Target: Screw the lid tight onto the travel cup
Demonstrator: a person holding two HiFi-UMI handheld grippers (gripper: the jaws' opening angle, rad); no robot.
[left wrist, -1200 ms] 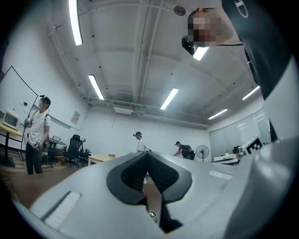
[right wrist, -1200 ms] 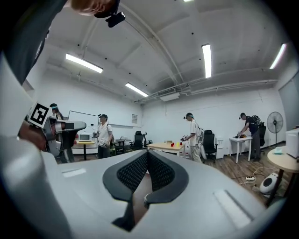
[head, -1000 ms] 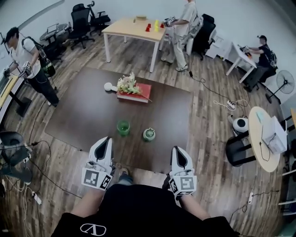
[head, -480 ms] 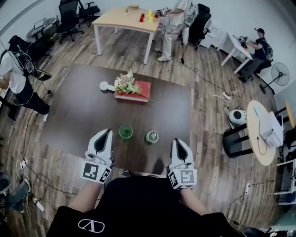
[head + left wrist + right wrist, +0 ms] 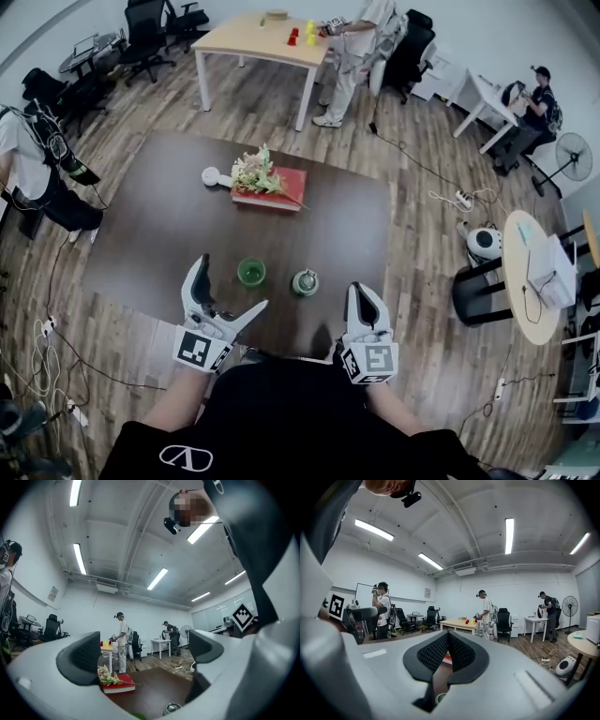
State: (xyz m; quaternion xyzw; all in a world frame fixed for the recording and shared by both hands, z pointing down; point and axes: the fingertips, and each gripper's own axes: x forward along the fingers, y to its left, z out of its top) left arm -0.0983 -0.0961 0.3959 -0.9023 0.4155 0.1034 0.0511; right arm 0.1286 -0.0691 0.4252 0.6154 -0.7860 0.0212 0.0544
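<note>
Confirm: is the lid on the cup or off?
Off. The lid sits on the table to the right of the cup, not touching it.

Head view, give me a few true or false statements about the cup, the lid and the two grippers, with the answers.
1. The lid sits on the green cup. False: it lies beside the cup on the table, apart from it.
2. The right gripper is shut. True.
3. The left gripper grips the cup. False: its jaws have just been opening and stand wide, nothing between them.
4. Flowers lie on the red book. True.
</note>
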